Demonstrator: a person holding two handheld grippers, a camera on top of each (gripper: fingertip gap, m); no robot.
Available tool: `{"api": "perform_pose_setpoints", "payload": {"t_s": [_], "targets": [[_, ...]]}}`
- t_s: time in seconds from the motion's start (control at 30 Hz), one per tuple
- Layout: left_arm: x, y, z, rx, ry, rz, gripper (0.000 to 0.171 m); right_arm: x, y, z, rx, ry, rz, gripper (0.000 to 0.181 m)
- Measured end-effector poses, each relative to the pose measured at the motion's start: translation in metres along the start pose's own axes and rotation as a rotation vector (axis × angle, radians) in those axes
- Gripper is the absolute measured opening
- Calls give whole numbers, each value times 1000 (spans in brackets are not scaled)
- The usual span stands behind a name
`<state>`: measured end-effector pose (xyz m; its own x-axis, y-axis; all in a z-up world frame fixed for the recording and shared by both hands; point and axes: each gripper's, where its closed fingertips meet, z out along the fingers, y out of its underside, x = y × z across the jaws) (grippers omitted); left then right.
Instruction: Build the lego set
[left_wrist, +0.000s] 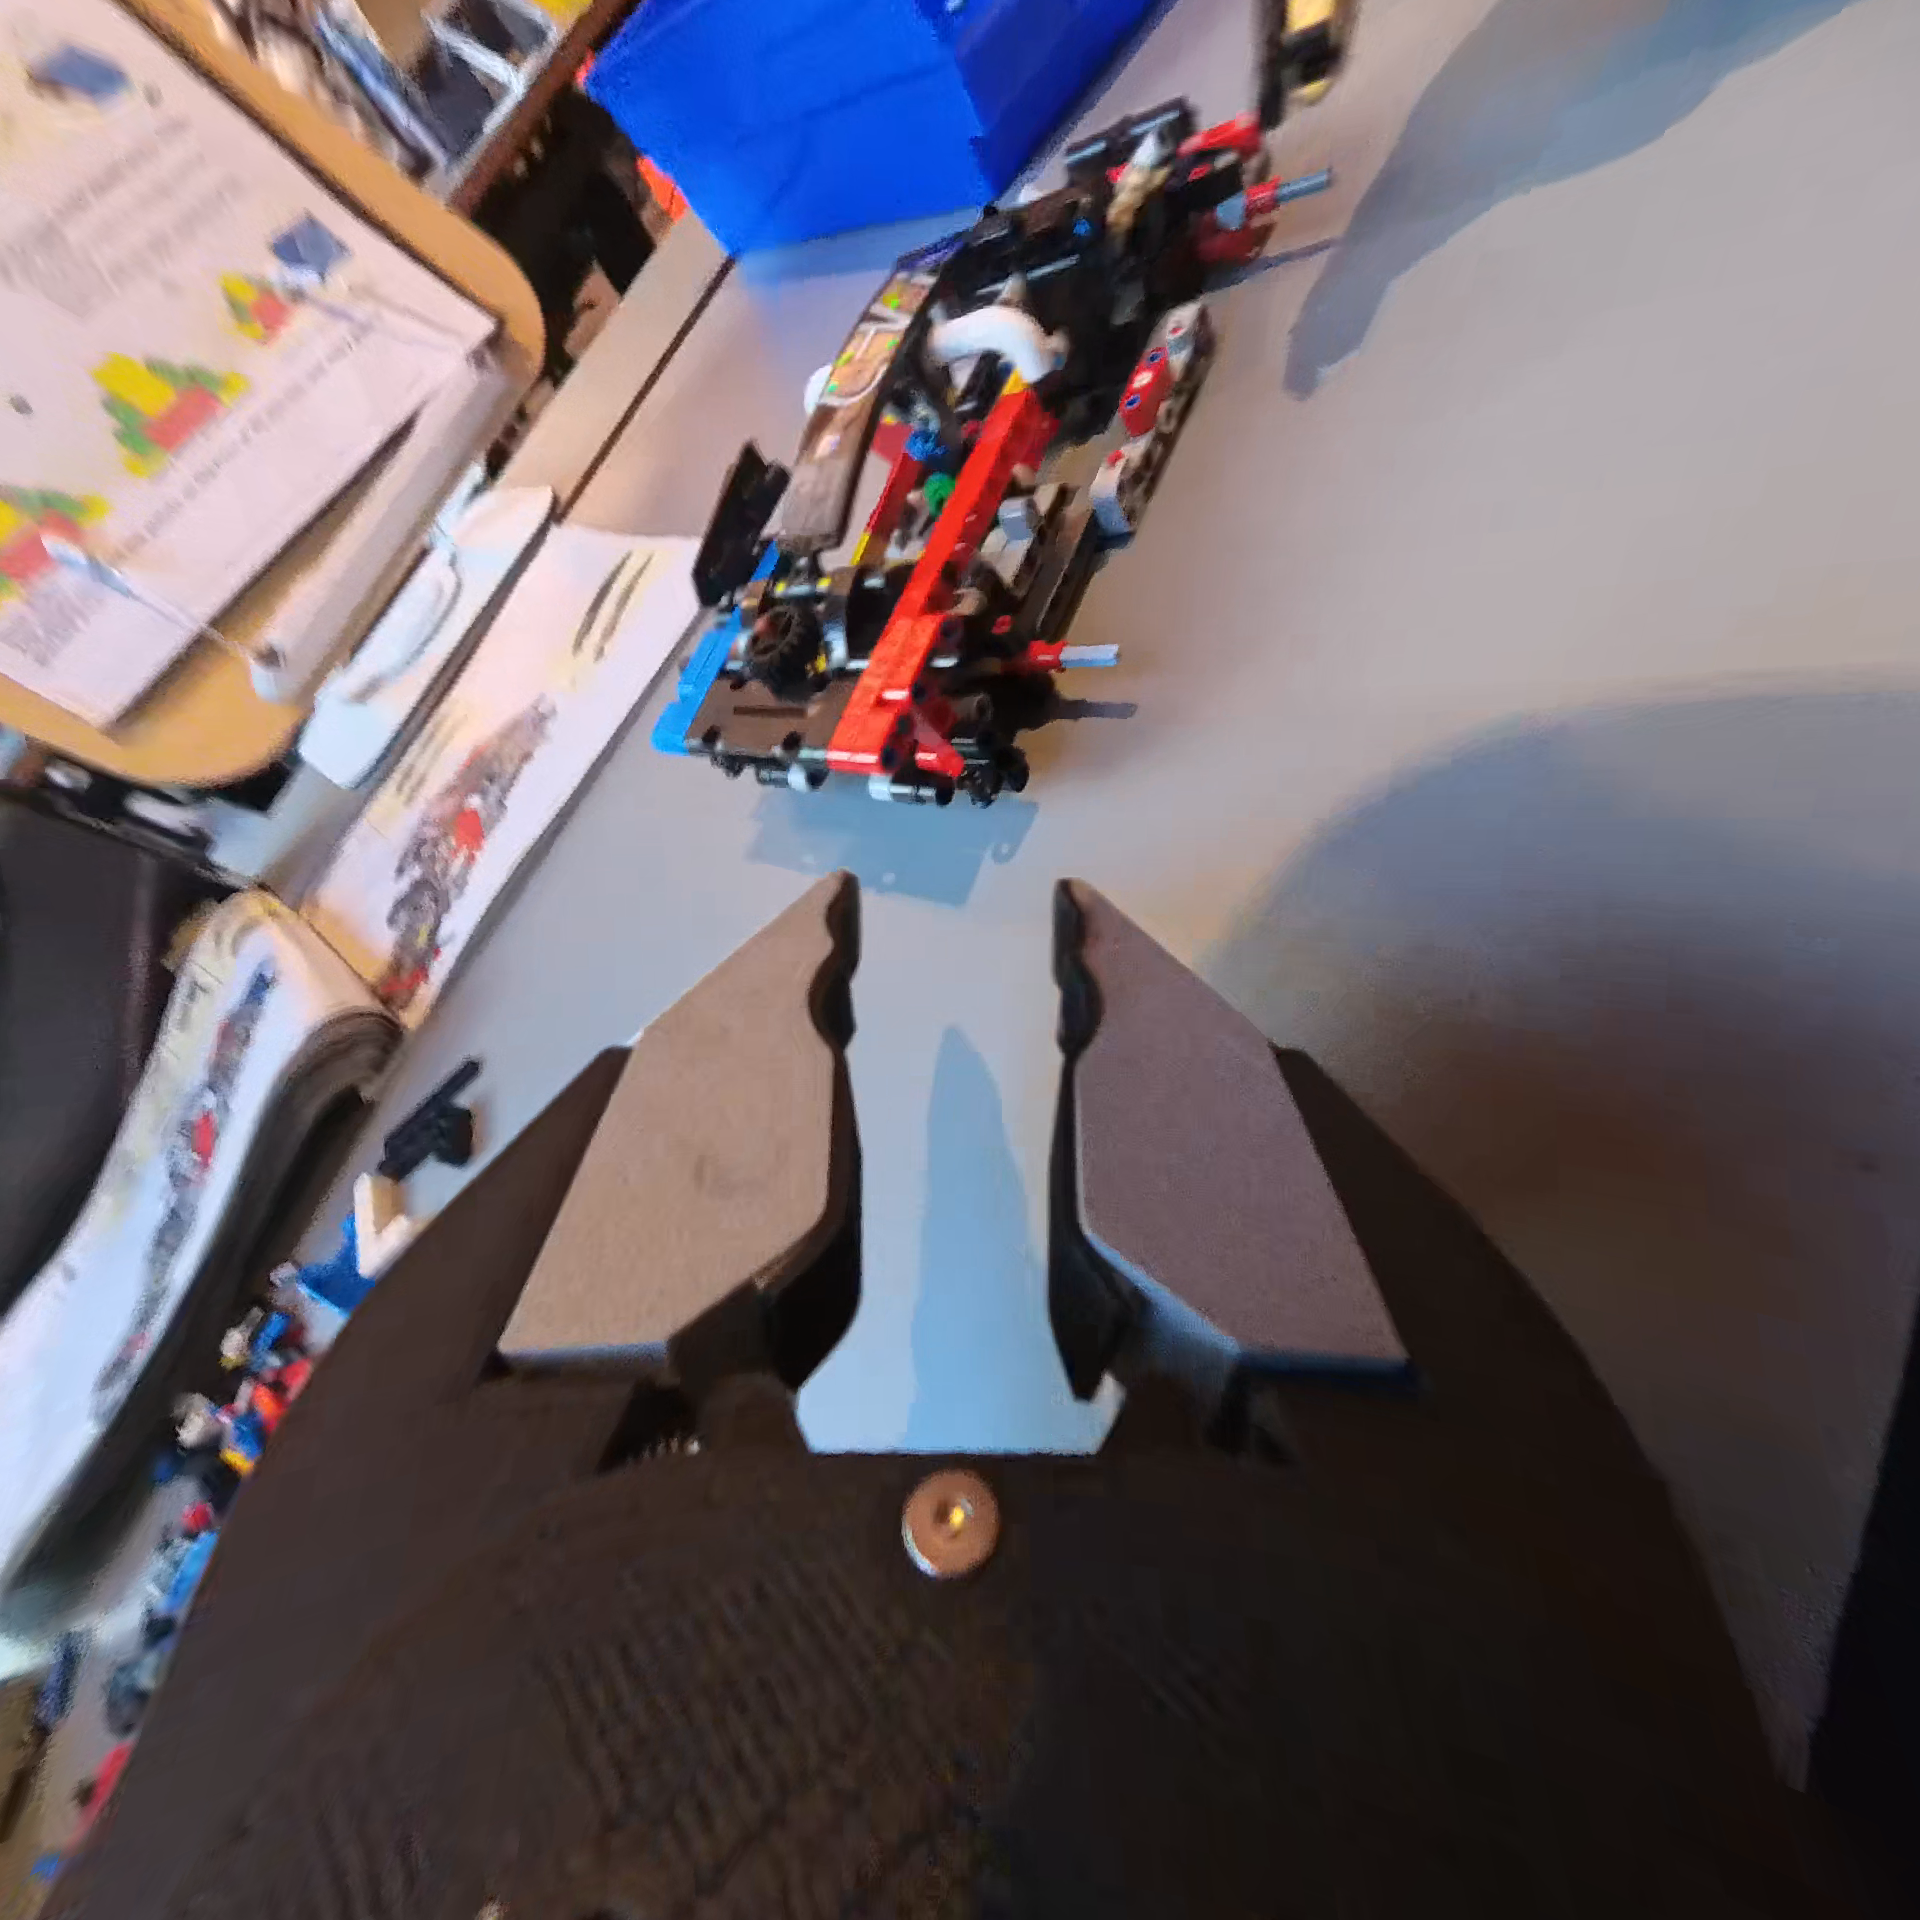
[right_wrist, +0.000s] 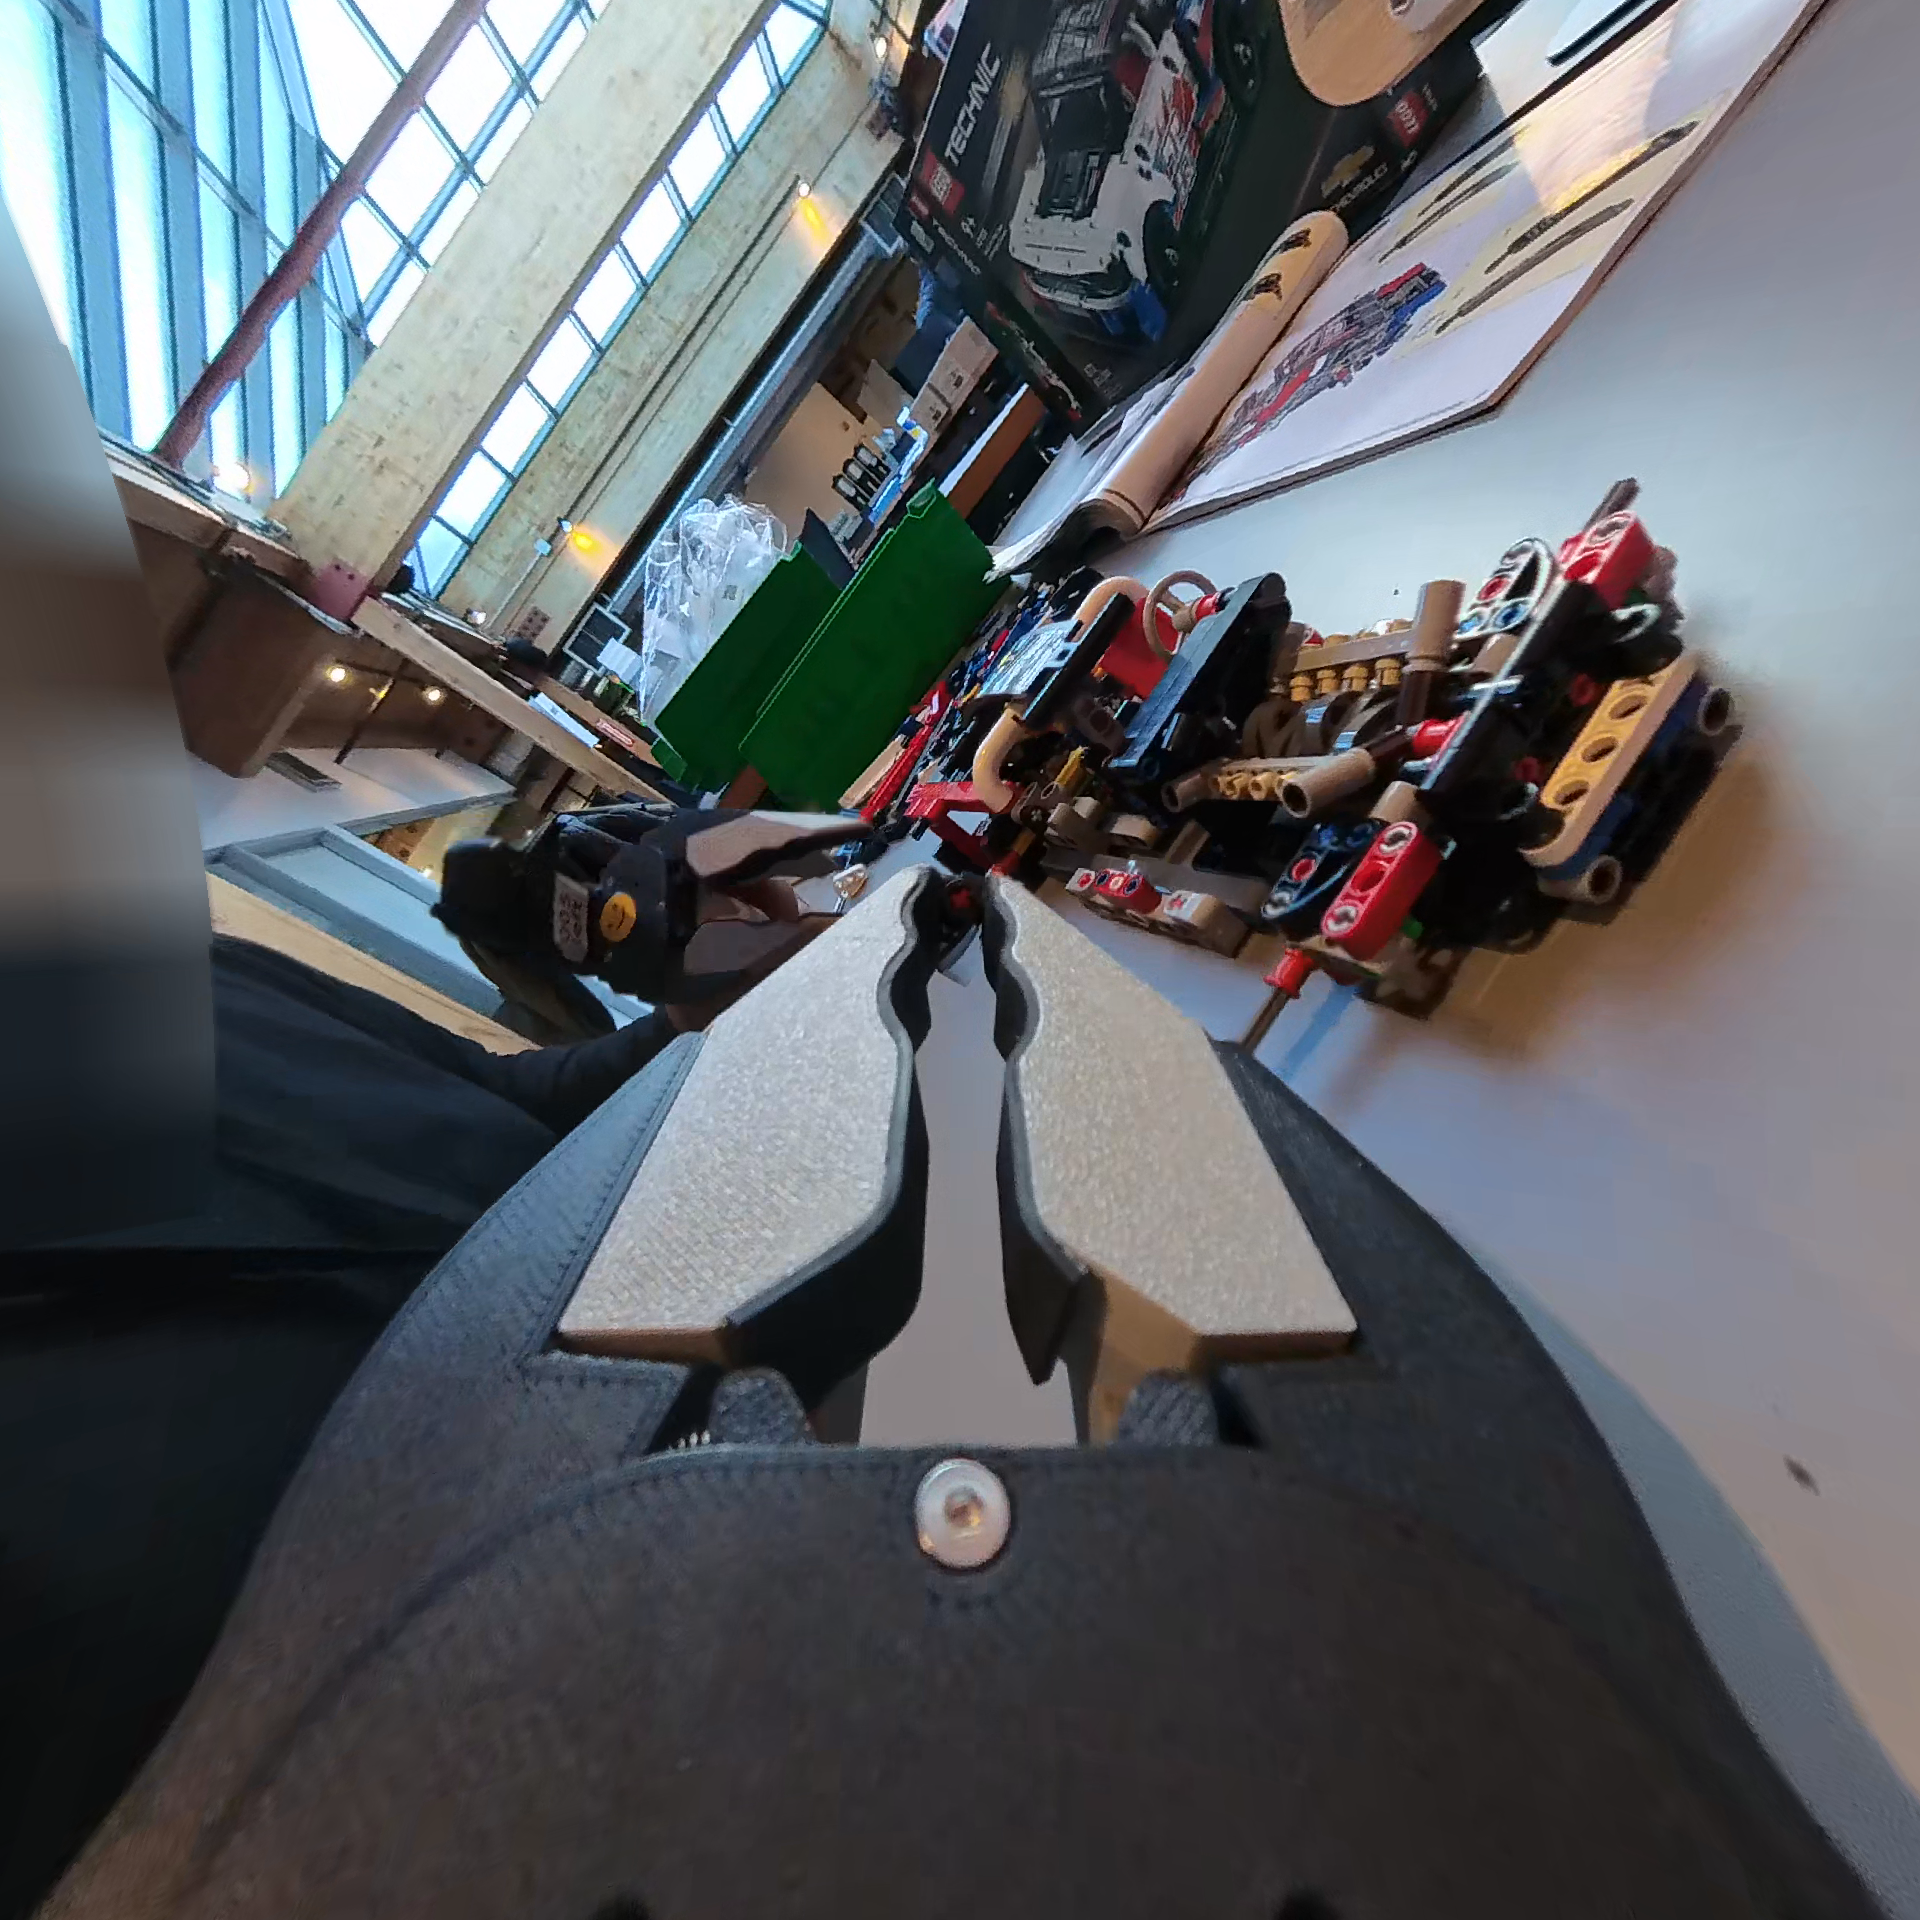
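The chassis (left_wrist: 935, 488) lies on the bench (left_wrist: 1507, 623) straight ahead of the left hand-held gripper (left_wrist: 956, 925), its long axis running away from the parted, empty jaws. The right hand-held gripper (right_wrist: 954, 914), pinching a small dark piece (right_wrist: 954, 912), has the chassis up and right of its tips; the left looks nearer.

The loose pieces (left_wrist: 223, 1382) at the left edge are blurred; the blue box (left_wrist: 831, 104) is cut off.

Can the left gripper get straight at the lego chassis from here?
Probably yes. The left gripper is open and empty, pointing at the near end of the lego chassis, with only bare table between them. Loose parts lie off to its left.
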<state>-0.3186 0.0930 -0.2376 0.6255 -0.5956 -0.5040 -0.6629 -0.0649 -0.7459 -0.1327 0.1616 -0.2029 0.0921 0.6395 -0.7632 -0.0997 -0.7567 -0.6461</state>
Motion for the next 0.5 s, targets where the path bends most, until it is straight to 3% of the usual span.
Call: {"api": "perform_pose_setpoints", "payload": {"t_s": [0.07, 0.2, 0.5], "targets": [[10, -4, 3, 1, 3, 91, 27, -1, 1, 10, -9, -9, 9, 3], [26, -5, 11, -14, 29, 205, 28, -9, 9, 28, -38, -40, 3, 3], [29, -5, 13, -16, 32, 221, 26, -23, 24, 45, -80, -77, -12, 3]]}}
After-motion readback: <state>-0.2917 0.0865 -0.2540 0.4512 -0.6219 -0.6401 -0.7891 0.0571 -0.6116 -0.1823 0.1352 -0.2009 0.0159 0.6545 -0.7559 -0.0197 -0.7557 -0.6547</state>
